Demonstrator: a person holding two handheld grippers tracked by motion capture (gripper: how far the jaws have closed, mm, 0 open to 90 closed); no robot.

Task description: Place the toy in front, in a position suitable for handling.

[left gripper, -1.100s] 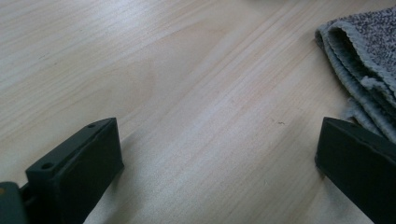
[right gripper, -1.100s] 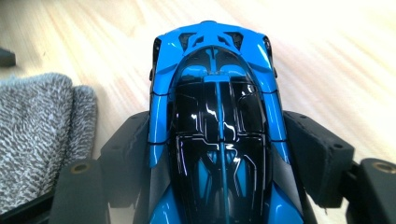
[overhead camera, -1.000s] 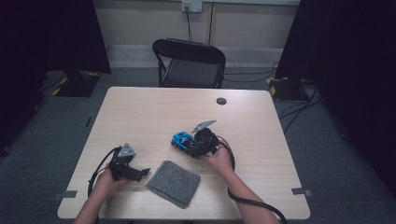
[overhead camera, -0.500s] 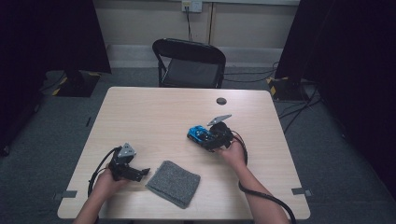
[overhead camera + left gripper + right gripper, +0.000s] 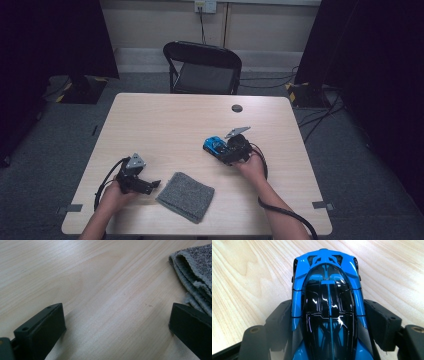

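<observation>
Gripping the blue toy car [image 5: 327, 305] by its flanks so it cannot roll, my right gripper [image 5: 231, 150] holds it at mid-table while my left gripper [image 5: 142, 184] rests open beside the grey cloth [image 5: 186, 195].

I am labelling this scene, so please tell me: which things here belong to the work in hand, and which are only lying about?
In the work:
- blue toy car, clamped between the right gripper's jaws
- right gripper

Lying about:
- folded grey cloth, beside the open, empty left gripper
- small dark disc near the table's far edge
- black chair behind the table
</observation>
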